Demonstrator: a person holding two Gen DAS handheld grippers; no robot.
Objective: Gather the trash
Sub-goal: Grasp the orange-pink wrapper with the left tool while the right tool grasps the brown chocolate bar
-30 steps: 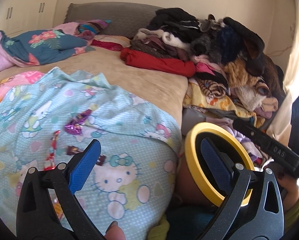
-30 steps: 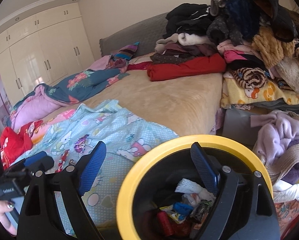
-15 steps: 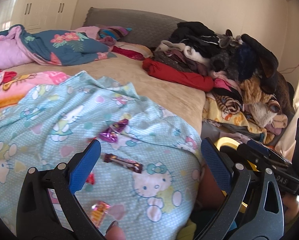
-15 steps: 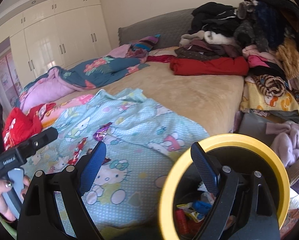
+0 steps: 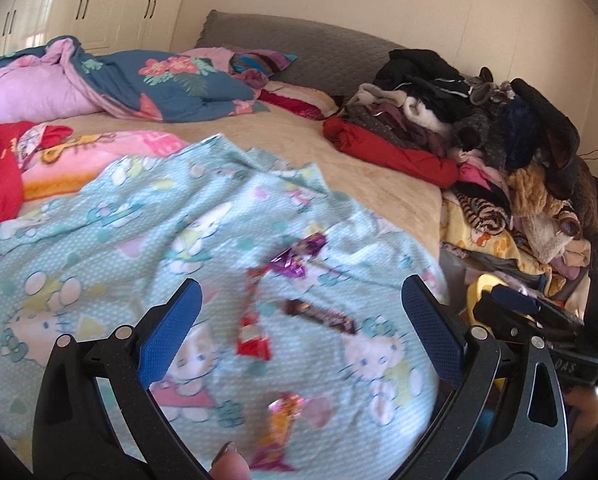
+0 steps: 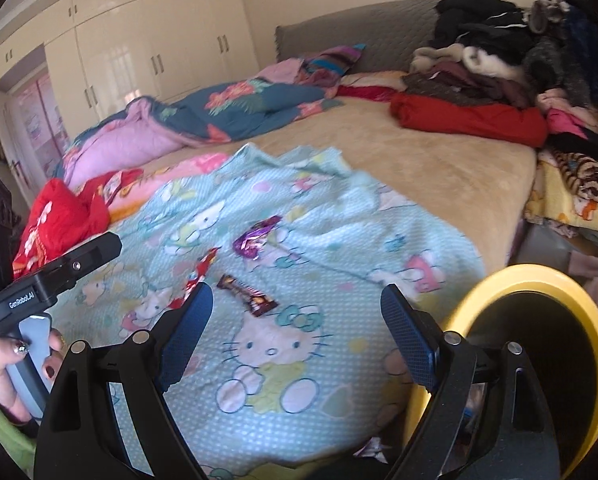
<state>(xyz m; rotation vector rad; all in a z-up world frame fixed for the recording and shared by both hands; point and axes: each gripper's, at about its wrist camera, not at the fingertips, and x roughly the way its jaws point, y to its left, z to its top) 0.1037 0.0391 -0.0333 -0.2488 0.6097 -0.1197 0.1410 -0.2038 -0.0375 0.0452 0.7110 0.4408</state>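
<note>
Both grippers empty, fingers spread wide. Left gripper [image 5: 299,328] hangs above wrappers on the Hello Kitty sheet [image 5: 99,240]: brown bar wrapper [image 5: 319,315], red wrapper [image 5: 253,338], purple wrapper [image 5: 297,258]. Right gripper [image 6: 297,330] near the yellow-rimmed bin [image 6: 539,280], right of the bed, probably ready for drops.

My blue finger pads [image 5: 167,336] look stippled; the purple candy wrapper [image 5: 299,258] is shiny foil on soft dotted cotton blanket [image 5: 111,240]; the yellow bin rim [image 6: 539,276] is smooth plastic.
</note>
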